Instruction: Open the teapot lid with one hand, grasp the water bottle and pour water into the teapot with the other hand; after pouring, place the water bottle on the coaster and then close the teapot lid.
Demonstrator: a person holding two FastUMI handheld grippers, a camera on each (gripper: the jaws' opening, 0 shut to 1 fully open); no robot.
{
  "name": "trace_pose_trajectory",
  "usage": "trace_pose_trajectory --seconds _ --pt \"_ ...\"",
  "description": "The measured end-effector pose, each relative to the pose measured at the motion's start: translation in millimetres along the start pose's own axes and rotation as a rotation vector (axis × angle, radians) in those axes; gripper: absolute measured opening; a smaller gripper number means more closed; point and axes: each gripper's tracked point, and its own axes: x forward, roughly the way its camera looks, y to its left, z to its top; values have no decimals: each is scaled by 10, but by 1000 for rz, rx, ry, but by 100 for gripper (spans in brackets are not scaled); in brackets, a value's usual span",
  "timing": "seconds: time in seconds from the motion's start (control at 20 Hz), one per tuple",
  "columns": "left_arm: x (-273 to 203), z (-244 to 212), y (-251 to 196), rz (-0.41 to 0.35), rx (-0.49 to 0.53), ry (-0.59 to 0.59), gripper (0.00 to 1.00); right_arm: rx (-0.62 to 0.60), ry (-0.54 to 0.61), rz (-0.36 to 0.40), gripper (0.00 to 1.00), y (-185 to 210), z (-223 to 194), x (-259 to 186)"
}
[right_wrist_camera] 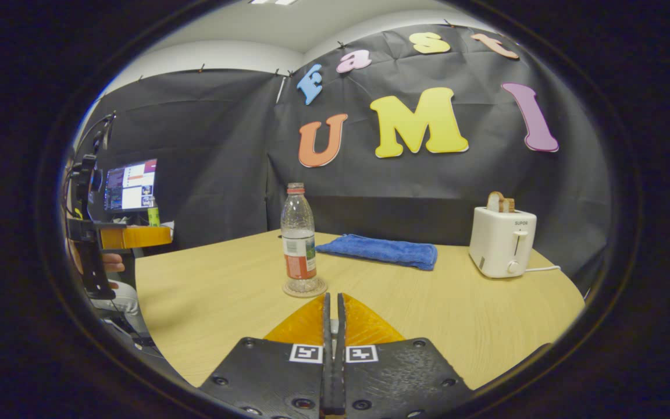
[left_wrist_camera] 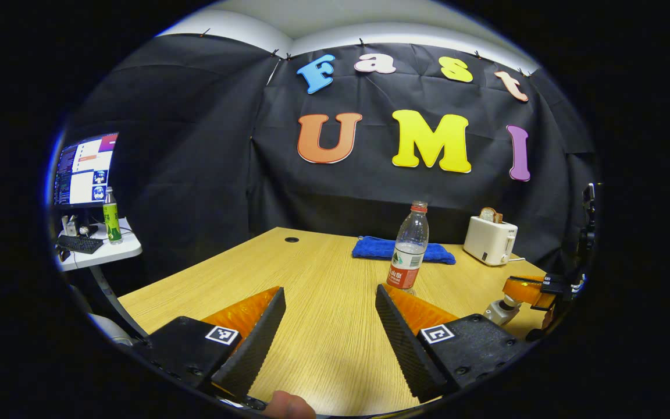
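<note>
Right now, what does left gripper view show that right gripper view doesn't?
Left gripper view adds: the open left claw, a black keyboard, a dark cable hole in the wooden table. Right gripper view adds: the shut right claw, a clear round coaster under the clear plastic water bottle. Shared: that bottle, folded blue towel, white toaster.

A clear water bottle (right_wrist_camera: 298, 238) with a red cap and a red-and-white label is seen at frame centre. A blue towel (right_wrist_camera: 378, 251) is laid right of it, on a light wood-grain table (right_wrist_camera: 224, 297). A cream-white toaster (right_wrist_camera: 502, 241) is seen far right.
</note>
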Motion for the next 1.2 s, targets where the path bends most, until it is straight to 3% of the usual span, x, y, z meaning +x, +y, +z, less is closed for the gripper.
trace_pose_trajectory --seconds 0.7,0.9,0.95,1.15,1.2 --pt "14 -6 -98 -5 38 -7 98 -20 14 -26 0 -58 -190 49" --pt "-19 26 -172 -16 45 -11 98 -26 14 -51 6 -99 -207 54" --pt "-33 36 -190 -19 48 -13 98 -20 8 -57 17 -131 -179 42" --pt "-50 61 -318 -32 71 -24 98 10 -69 -152 94 -318 91 -103" --pt "-56 79 -357 -34 72 -30 98 20 -92 -177 95 -361 174 -154"
